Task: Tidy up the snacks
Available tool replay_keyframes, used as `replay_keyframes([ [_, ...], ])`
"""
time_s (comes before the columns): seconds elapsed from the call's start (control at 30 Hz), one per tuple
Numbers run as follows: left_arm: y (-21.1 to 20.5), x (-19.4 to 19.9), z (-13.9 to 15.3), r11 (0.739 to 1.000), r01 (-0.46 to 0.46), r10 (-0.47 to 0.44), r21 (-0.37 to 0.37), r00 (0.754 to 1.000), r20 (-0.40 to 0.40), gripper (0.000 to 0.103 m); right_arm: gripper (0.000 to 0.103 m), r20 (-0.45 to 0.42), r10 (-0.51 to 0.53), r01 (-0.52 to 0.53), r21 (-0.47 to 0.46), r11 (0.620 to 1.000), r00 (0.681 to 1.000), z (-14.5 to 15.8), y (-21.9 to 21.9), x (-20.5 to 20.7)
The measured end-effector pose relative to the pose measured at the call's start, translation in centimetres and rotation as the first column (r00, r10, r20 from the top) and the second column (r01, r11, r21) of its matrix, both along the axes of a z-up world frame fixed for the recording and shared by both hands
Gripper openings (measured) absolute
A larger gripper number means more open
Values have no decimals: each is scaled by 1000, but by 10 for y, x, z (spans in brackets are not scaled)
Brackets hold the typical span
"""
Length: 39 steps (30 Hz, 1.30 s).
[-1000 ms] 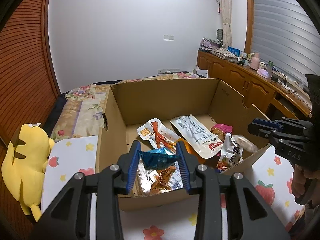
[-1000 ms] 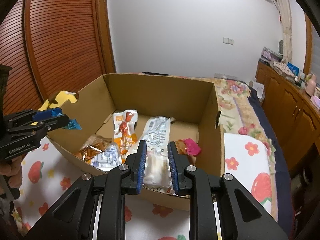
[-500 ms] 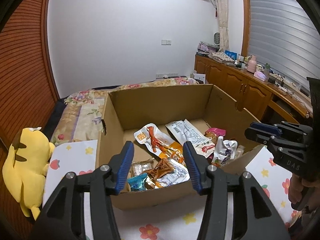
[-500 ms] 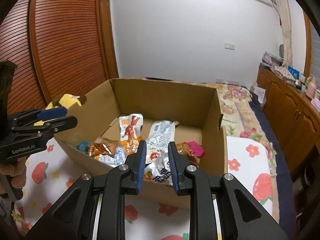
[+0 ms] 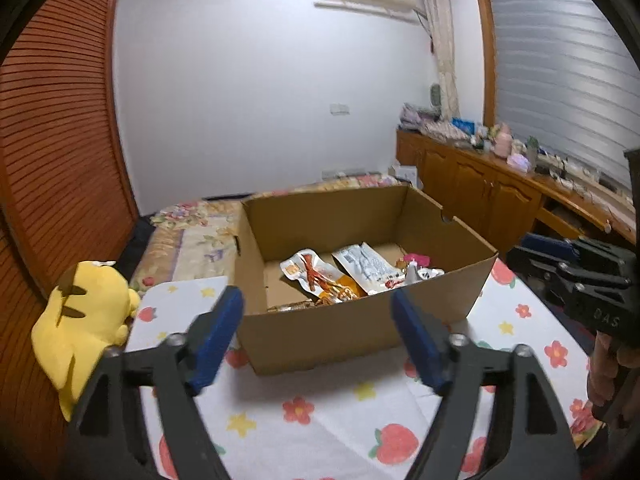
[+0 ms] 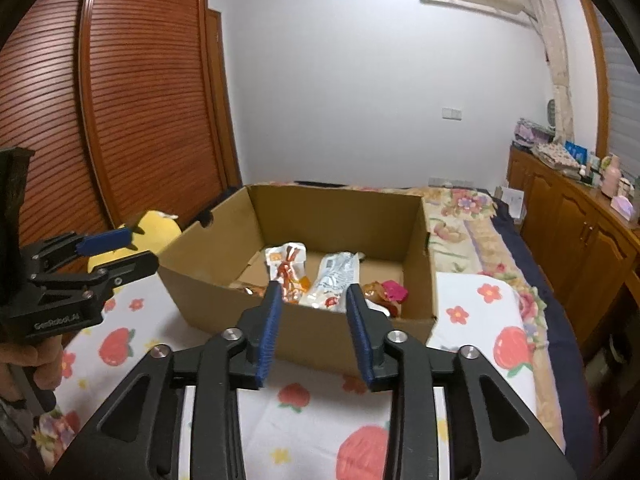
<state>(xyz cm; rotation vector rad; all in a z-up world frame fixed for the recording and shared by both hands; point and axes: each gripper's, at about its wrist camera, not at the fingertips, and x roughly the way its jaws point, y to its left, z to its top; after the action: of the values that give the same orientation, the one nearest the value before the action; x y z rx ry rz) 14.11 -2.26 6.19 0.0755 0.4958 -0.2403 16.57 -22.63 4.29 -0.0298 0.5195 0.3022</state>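
Observation:
An open cardboard box stands on the fruit-print tablecloth and shows in the right wrist view too. Several snack packets lie inside it, among them a chicken-feet packet, a long white packet and a pink-wrapped snack. My left gripper is wide open and empty, held in front of the box's near wall. My right gripper is open and empty, also just before the box. Each gripper shows from the side in the other's view.
A yellow plush toy lies at the table's left edge. A bed with a floral cover lies behind the box. Wooden cabinets with clutter run along the right wall. A slatted wooden wardrobe stands at the left.
My left gripper let go of the blue packet into the box, opened wide and drew back. My right gripper opened, left its packet in the box and drew back.

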Motion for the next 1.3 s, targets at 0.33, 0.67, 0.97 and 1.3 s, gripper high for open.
replay_keyframes([
  [0.33,3,-57,15,996,-84,79,38,990,113,103,88,70,-70,70,-4,998,995,13,-13,-59],
  [0.67,5,-93,11,993,-116,113,26,988,101,103,103,147,-117,123,-33,992,982,24,-8,-93],
  [0.97,10,-113,4,993,-121,121,0,990,76,103,103,176,-149,159,-46,986,973,25,-4,-120],
  [1.3,18,-125,-7,990,-144,143,9,988,48,103,103,168,-165,175,-45,984,972,15,-7,-141],
])
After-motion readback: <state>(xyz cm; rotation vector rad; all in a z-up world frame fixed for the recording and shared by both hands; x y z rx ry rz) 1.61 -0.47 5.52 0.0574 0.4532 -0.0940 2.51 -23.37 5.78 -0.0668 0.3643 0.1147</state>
